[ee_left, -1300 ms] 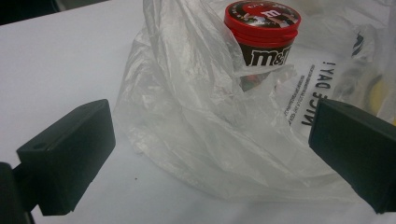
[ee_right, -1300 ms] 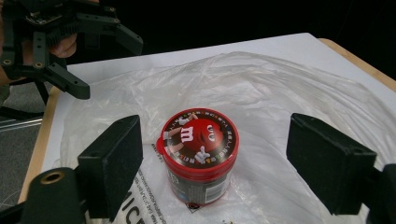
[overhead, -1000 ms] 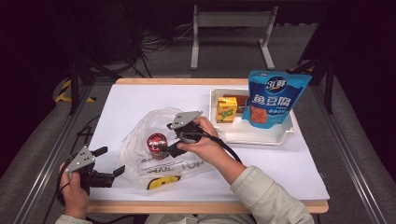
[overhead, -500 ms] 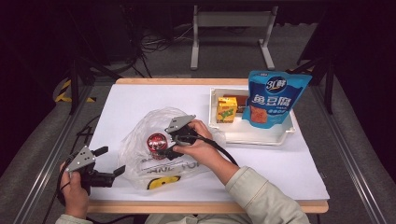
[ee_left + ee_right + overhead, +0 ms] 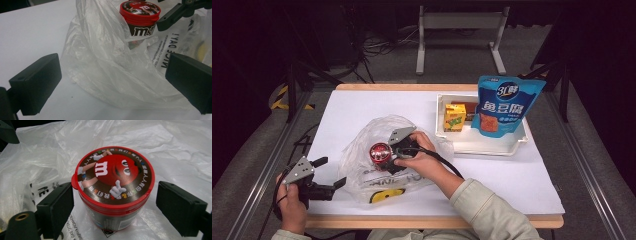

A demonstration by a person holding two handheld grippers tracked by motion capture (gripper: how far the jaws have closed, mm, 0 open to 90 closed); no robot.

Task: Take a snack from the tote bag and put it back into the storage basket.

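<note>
Right gripper view shows the right gripper (image 5: 113,207) wide open astride the tub (image 5: 113,187) on the bag (image 5: 175,147), gripping nothing: I'd close squarely below the lid; left gripper (image 5: 327,172) gapes empty.

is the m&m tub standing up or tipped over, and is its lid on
Upright, lid on. The m&m tub stands on the plastic bag, its red lid level on top, between the open jaws of the right gripper.
</note>
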